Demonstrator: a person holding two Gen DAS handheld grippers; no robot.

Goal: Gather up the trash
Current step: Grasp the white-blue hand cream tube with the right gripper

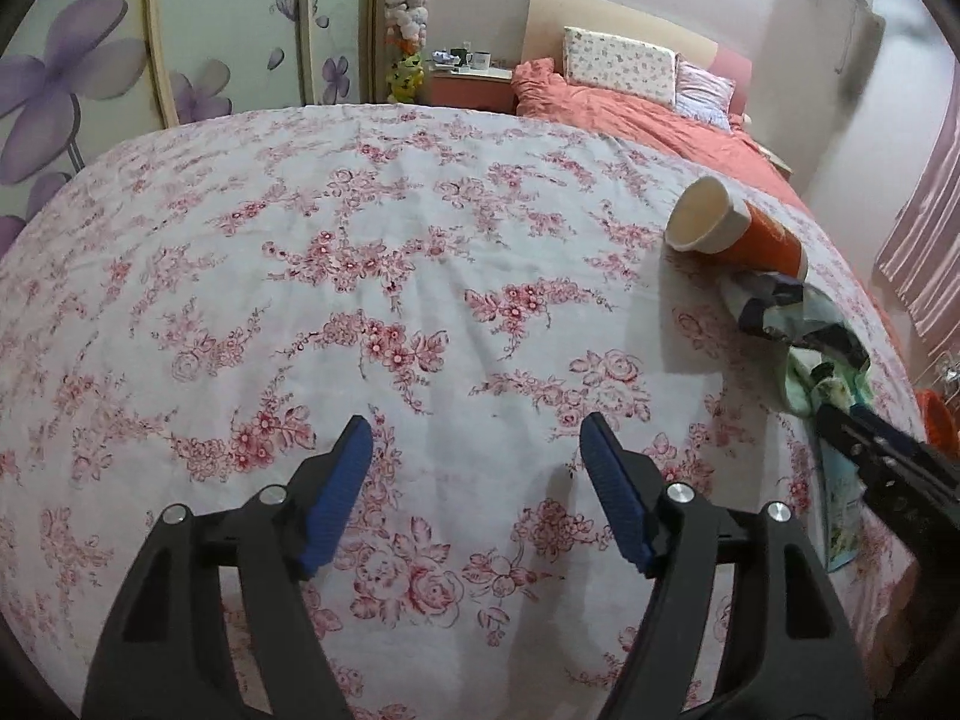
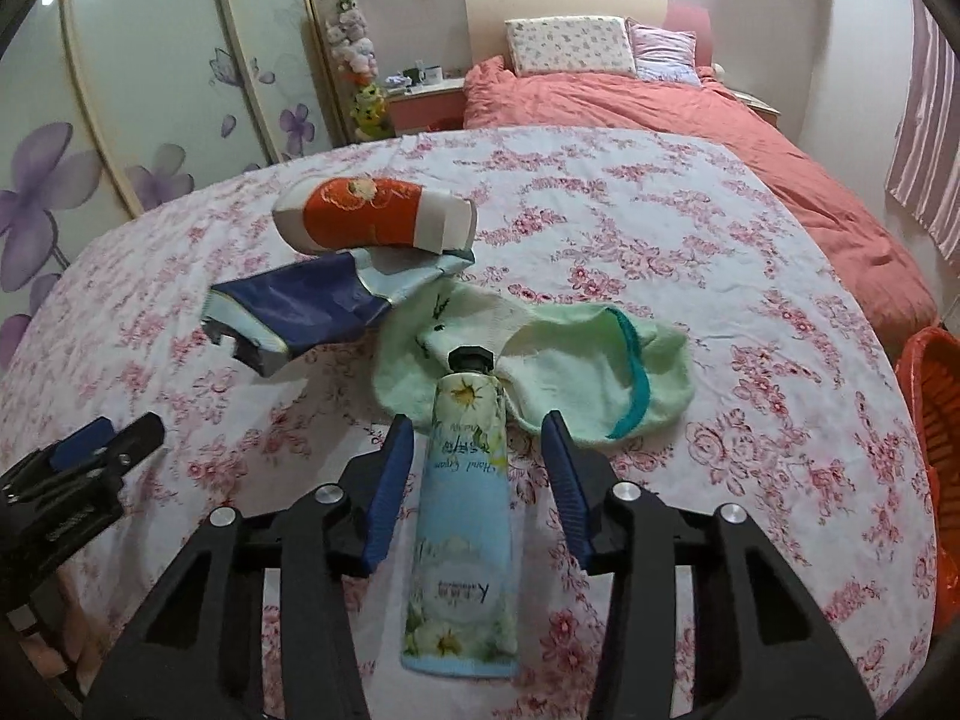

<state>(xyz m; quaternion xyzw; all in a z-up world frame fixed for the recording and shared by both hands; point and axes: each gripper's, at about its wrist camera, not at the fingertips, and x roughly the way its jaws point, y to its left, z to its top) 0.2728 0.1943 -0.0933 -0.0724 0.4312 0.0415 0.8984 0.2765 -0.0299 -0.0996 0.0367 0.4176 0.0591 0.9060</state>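
Note:
An orange and white paper cup (image 2: 375, 216) lies on its side on the floral tablecloth (image 2: 690, 252); it also shows in the left wrist view (image 1: 735, 228). A torn blue wrapper (image 2: 300, 306) lies in front of it, next to a pale green sock (image 2: 576, 366). A light blue hand cream tube (image 2: 465, 516) lies flat between the open jaws of my right gripper (image 2: 477, 438), which do not touch it. My left gripper (image 1: 477, 438) is open and empty over bare cloth, left of the pile.
An orange basket (image 2: 927, 420) stands off the table's right edge. Behind the table are a bed with a coral duvet (image 2: 690, 114), a nightstand (image 2: 426, 99) and a flowered wardrobe (image 1: 90, 72). The right gripper's body (image 1: 888, 468) shows at the left view's right edge.

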